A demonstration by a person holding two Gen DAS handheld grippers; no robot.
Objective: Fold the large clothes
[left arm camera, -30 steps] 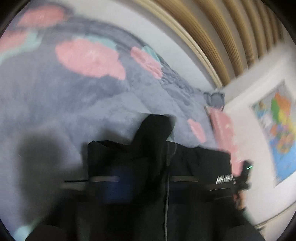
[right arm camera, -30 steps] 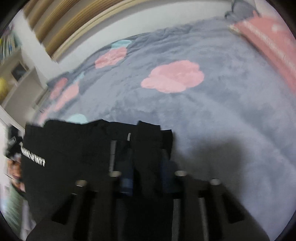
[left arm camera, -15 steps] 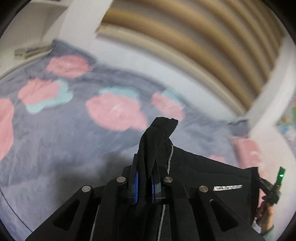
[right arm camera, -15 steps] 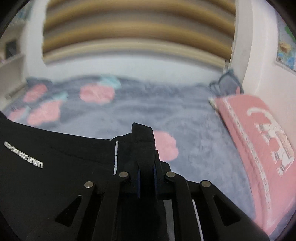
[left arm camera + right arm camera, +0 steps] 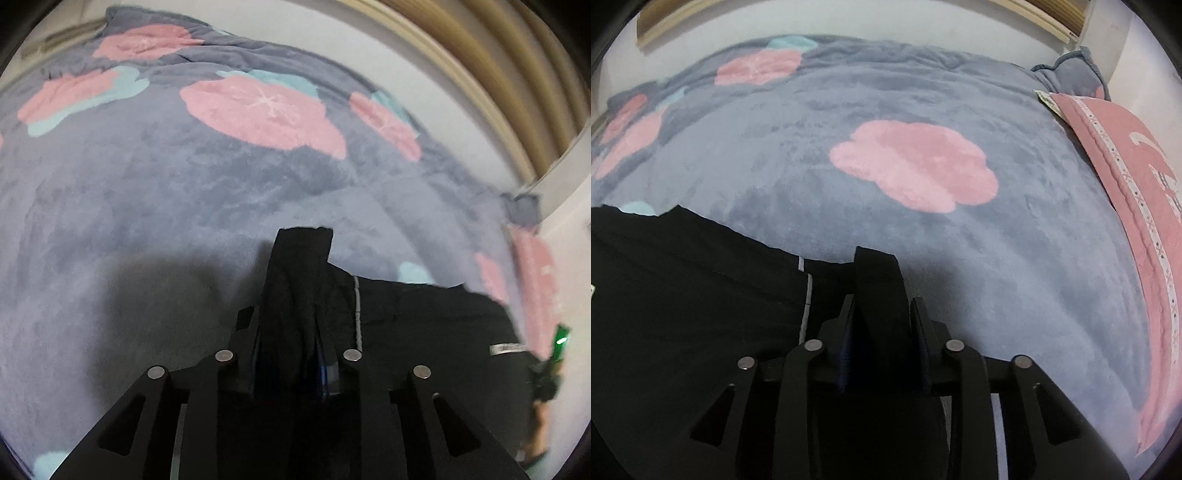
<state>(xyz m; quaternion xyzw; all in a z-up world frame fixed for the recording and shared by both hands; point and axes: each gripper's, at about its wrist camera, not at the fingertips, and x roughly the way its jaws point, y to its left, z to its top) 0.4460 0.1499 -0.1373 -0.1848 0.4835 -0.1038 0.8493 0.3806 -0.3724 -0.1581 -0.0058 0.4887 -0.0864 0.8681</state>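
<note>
the black garment (image 5: 424, 325) lies spread on the grey blanket (image 5: 147, 206), a bunched fold of it standing up between the fingers of my left gripper (image 5: 291, 365) and another between those of my right gripper (image 5: 881, 339). both pairs of jaws have just been opening; whether the pads still press the cloth i cannot tell. a pink pillow (image 5: 1126, 177) lies beyond the garment's right end.
</note>
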